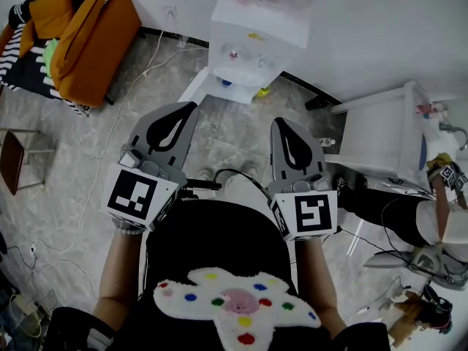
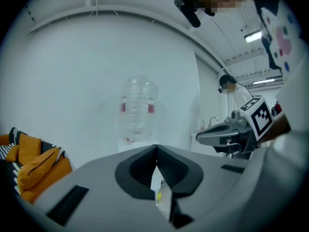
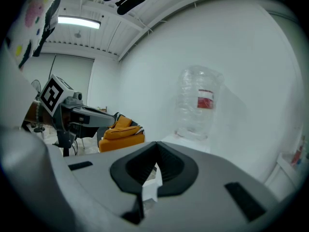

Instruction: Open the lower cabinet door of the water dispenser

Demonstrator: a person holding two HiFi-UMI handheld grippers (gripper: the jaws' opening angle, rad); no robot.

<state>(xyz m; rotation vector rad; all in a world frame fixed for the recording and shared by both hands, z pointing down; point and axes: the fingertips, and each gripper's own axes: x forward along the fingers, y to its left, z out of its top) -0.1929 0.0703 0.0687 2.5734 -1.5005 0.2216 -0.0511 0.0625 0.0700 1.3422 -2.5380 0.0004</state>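
Ahead, dispenser (image 1: pixel 256 31) stands on the floor at the wall, well apart from left tongs (image 1: pixel 189 112) and right tongs (image 1: pixel 281 125), both pressed together, empty. Its door is indistinct; probably light and stiff, pull at free edge.

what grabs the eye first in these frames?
The left gripper and the right gripper, both grey, shut and empty, are held side by side at the centre of the head view. Ahead of them a white water dispenser stands by the wall with a clear bottle on top. An orange chair sits at upper left.
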